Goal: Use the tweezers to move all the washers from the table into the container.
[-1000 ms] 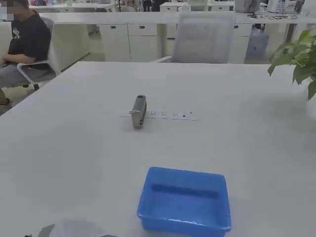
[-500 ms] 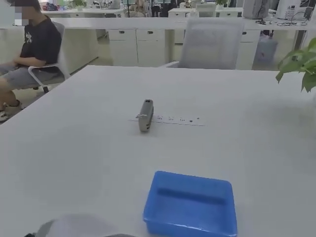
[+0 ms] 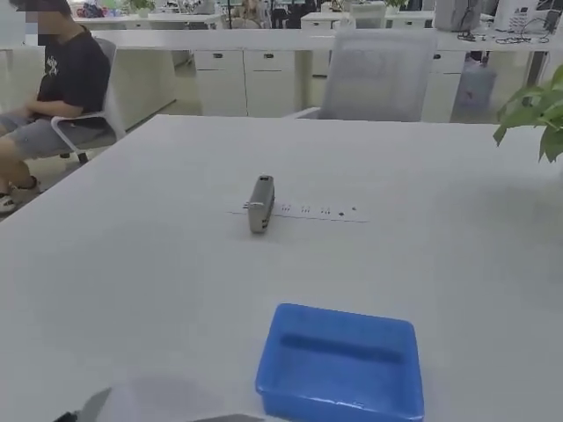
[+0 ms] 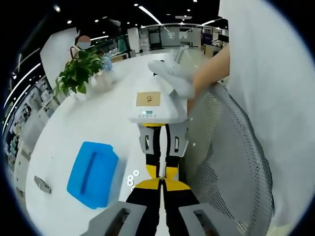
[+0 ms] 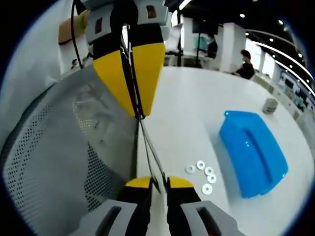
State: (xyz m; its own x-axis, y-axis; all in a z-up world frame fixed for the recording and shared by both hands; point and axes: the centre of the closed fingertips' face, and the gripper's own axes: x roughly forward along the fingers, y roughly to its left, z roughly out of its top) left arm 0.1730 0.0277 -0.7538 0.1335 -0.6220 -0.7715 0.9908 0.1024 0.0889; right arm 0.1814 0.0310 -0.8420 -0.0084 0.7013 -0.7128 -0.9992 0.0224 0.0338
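Right gripper view: right gripper (image 5: 159, 184) at 6 o'clock, yellow tips drawn close around the lower end of the tweezers (image 5: 149, 147). Tweezers run up toward 12 o'clock into the left gripper (image 5: 138, 114), whose yellow fingers are pressed together on the upper end. So both grippers are pinching the tweezers, tip to tip, above the table edge.
Washers (image 5: 209, 171): five, white, loose cluster flat on the white table (image 5: 197, 113), at 3 o'clock from the right gripper's tips. Blue container (image 5: 253, 152) is just beside them, further out at 3 o'clock, not touching, nothing in it that I can see. Small grey metal object (image 5: 269, 104) sits well past the container at 2 o'clock. Mesh chair back (image 5: 64, 147) at 9 o'clock.
Left gripper view: same pairing from the other side, own jaws narrow, right gripper meeting them from 12 o'clock with a hand (image 4: 206, 81) on it. Washers at 9 o'clock of the tips, container beyond them; potted plant (image 4: 81, 73) at 11 o'clock.
Head view: container at 6 o'clock, grey object at 12 o'clock from it next to a flush power strip (image 3: 321, 212). Seated person (image 3: 53, 79) at 10 o'clock.
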